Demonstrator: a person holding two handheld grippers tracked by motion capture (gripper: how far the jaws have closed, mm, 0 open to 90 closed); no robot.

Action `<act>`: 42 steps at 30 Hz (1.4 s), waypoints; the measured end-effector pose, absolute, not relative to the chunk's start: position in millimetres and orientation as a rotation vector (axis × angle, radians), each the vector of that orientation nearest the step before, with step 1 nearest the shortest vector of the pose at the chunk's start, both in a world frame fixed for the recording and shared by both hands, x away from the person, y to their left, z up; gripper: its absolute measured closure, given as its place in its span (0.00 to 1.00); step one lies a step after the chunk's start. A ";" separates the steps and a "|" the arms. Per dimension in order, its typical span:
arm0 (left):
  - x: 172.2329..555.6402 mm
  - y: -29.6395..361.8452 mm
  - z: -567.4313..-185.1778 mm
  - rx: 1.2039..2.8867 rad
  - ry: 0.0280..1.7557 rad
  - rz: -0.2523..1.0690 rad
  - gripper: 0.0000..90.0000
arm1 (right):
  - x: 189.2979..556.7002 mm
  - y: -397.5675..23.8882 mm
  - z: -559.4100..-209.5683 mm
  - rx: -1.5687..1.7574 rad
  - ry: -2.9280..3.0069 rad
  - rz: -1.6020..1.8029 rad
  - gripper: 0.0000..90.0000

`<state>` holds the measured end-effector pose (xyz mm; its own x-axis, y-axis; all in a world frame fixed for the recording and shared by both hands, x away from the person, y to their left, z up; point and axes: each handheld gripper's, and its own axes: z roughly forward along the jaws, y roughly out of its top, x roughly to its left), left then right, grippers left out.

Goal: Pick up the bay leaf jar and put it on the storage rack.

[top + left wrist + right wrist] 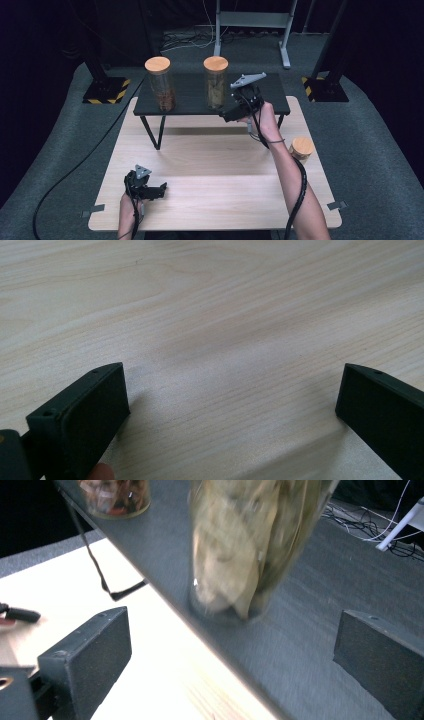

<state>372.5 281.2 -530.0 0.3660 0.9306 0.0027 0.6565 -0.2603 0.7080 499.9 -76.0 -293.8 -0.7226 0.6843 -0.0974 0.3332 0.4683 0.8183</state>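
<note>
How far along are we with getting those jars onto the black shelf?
Two tall cork-lidded jars already stand on the black shelf: the left jar and the right jar. The right tool is beside the right jar with its jaws open and nothing between them. A small cork-lidded jar sits on the wooden table by the right forearm, probably next. The left tool rests open on the table.
</note>
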 end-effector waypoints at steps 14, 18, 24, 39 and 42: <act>372.5 281.2 -530.0 2.011 1.368 0.571 0.00 | 448.8 -101.7 -342.7 0.830 2.352 1.087 0.01; 372.5 281.2 -530.0 2.011 1.368 0.571 0.00 | 432.2 -109.4 -366.3 0.844 2.371 1.076 0.01; 372.5 281.2 -530.0 2.011 1.368 0.571 0.00 | 412.0 -124.5 -409.4 0.921 2.399 1.071 0.01; 372.6 281.3 -529.9 2.012 1.368 0.570 0.00 | 348.1 -178.3 -494.5 1.142 2.302 1.049 0.00; 372.5 281.3 -529.9 2.011 1.368 0.571 0.00 | 337.1 -192.5 -502.5 1.191 2.269 1.030 0.01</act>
<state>372.5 281.3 -529.9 0.3662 0.9305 0.0027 0.6568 -0.2605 0.7077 337.1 -192.5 -502.5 -0.5699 0.8217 0.0059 0.5452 0.3727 0.7509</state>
